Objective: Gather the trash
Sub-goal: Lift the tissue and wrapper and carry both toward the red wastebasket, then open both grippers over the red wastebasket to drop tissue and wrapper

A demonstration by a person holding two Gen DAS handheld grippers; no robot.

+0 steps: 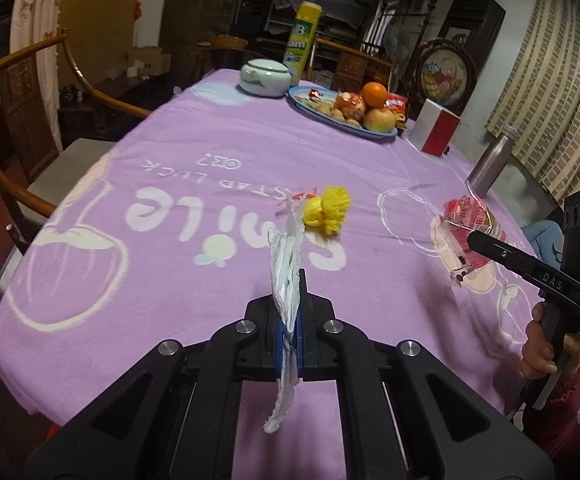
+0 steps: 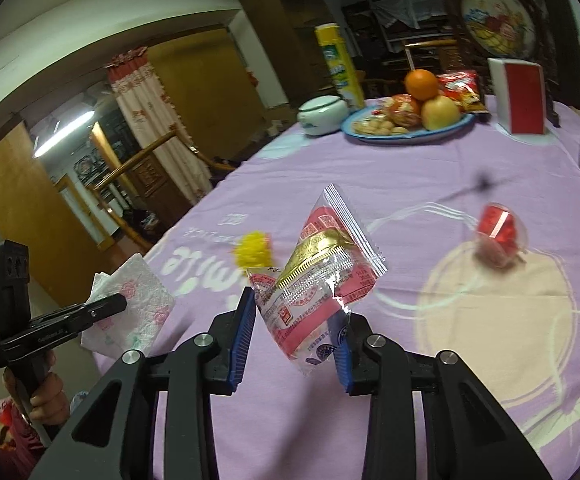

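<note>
"SMILE" is read upside down in large white letters on the lilac printed tablecloth [image 1: 217, 132], with a smaller line ending "LUCK" beyond it. "DAS" is stamped in white on the black finger of the right gripper [image 1: 474, 242] as it is seen from the left wrist view. A big "B" is shown on the tall yellow canister [image 1: 304, 42] at the far end of the table. The print on the wrappers is too small to be made out.

A crumpled white paper napkin with a pink floral print [image 1: 285, 276] is pinched edge-on by the left gripper [image 1: 288, 300], its blue pads pressed together on it; it is held above the table near its front edge. A clear plastic snack wrapper with red print and a gold band [image 2: 322, 280] is held between the blue pads of the right gripper [image 2: 296, 340], the jaws standing fairly wide with the wrapper bridged across them, lifted off the cloth. A yellow frilly ball of paper [image 1: 328, 210] is left lying mid-table, and a small red and clear crumpled wrapper [image 2: 500, 236] is seen on the cloth to the right, blurred.

Further back, a blue oval plate of fruit and snacks [image 1: 374, 133] is flanked by a white lidded ceramic jar [image 1: 265, 76], a red and white box [image 1: 434, 128] and a steel bottle [image 1: 490, 160].
</note>
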